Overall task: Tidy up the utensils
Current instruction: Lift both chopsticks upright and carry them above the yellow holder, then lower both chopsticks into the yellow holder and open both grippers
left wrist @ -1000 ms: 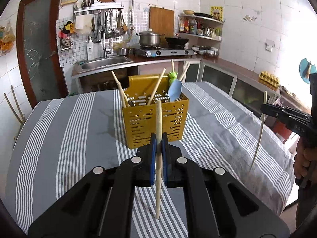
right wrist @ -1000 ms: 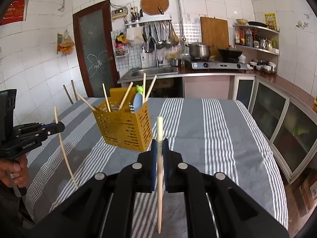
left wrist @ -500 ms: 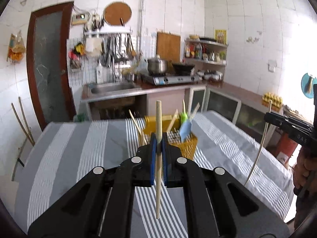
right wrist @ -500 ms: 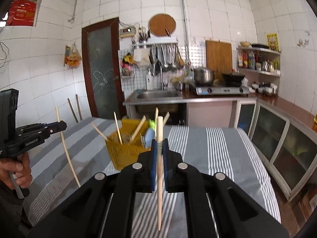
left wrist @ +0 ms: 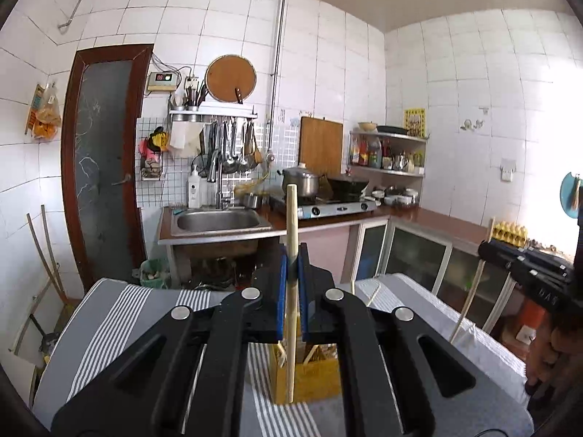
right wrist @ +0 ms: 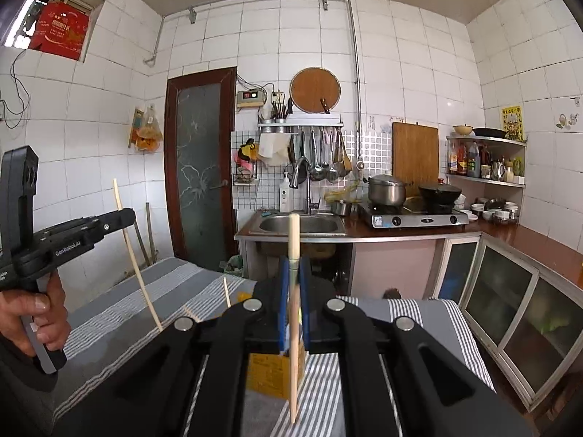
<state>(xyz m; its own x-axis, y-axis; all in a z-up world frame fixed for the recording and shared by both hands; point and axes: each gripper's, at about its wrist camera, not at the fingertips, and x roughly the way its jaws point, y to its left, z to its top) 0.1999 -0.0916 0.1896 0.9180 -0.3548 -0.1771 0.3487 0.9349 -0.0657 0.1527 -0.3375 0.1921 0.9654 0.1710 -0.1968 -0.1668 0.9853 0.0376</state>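
My left gripper (left wrist: 290,280) is shut on a pale wooden chopstick (left wrist: 290,218) that stands upright between its blue pads. My right gripper (right wrist: 293,291) is shut on a second upright chopstick (right wrist: 293,236). Both are raised above the striped table (left wrist: 109,313). The yellow slotted utensil basket (left wrist: 309,378) sits low behind the jaws, mostly hidden, with a few sticks poking out of it. In the right wrist view the basket (right wrist: 269,371) shows under the pads. There the left gripper (right wrist: 129,215) and its chopstick (right wrist: 138,273) appear at the left, held by a hand (right wrist: 36,313). The right gripper (left wrist: 486,249) shows at the right edge of the left wrist view.
Beyond the table's far edge stand a sink counter (left wrist: 218,222), a stove with a pot (right wrist: 411,215) and glass-door cabinets (right wrist: 510,291). A brown door (left wrist: 102,153) is at the left, with long sticks (left wrist: 43,251) leaning on the wall beside it.
Both grippers have risen and tipped upward with their chopsticks. The basket and table slid down in both views; the basket is now mostly behind the jaws.
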